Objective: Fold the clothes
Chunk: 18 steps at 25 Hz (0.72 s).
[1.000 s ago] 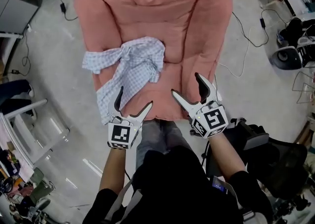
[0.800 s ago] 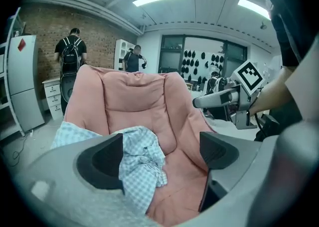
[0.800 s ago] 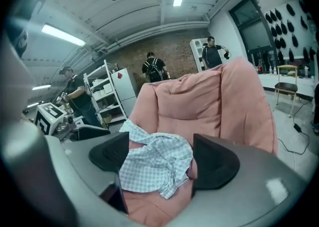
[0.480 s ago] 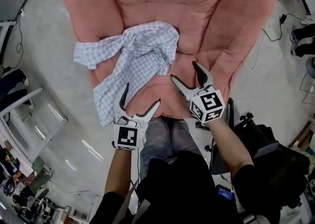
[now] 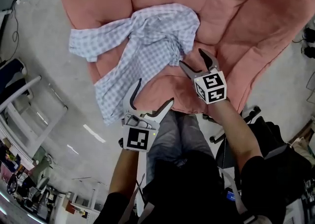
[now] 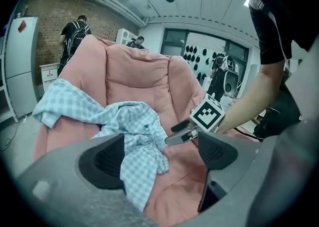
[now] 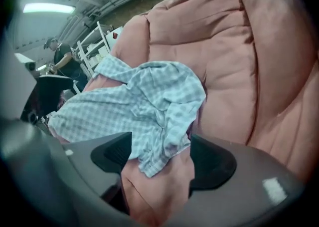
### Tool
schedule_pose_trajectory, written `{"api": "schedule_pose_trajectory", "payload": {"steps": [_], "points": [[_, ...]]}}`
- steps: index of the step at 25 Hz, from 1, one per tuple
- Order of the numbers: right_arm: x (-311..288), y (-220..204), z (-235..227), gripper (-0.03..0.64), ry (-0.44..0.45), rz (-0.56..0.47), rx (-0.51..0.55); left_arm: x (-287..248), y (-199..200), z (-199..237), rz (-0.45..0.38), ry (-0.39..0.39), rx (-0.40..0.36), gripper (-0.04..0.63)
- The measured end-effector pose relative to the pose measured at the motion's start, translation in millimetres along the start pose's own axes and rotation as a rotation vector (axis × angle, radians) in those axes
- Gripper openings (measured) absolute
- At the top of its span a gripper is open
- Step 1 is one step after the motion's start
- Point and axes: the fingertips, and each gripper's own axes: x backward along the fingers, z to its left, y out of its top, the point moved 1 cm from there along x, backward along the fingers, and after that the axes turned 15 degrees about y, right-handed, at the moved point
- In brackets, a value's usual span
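Fingers (image 7: pixel 112 153) of right gripper (image 5: pixel 192 57) closing, shirt (image 5: pixel 152 36) hem between, open seat (image 5: pixel 165 86) beside

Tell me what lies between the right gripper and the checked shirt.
Only bare pink cushion, as the head view shows. The right gripper is closing its jaws, nothing pinched yet; the checked shirt lies ahead.

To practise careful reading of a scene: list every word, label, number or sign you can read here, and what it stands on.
No readable words or numbers anywhere.
Left cube: black-and-white marker pattern, no letters.
Right cube: likewise, marker pattern only.
Red sign on the white cabinet: too small to read.
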Motion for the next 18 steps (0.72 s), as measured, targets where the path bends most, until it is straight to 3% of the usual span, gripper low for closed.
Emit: {"api": "schedule_pose_trajectory", "payload": {"steps": [6, 13, 18], "points": [[-31.0, -30.8, -14.2, 0.321, -0.015, 0.105, -0.008, -5.2, -23.2, -3.4, 0.031, -0.046, 0.024, 0.474], [-53.8, -39.0, -29.3, 0.300, -0.024, 0.154, -0.003, -10.3, -43.5, -0.9, 0.065, -0.072, 0.030, 0.469], [-59.7, -42.9, -35.7, 0.212, -0.048, 0.183, 0.002, -12.2, -50.2, -1.7, 0.084, -0.084, 0.036, 0.464]]}}
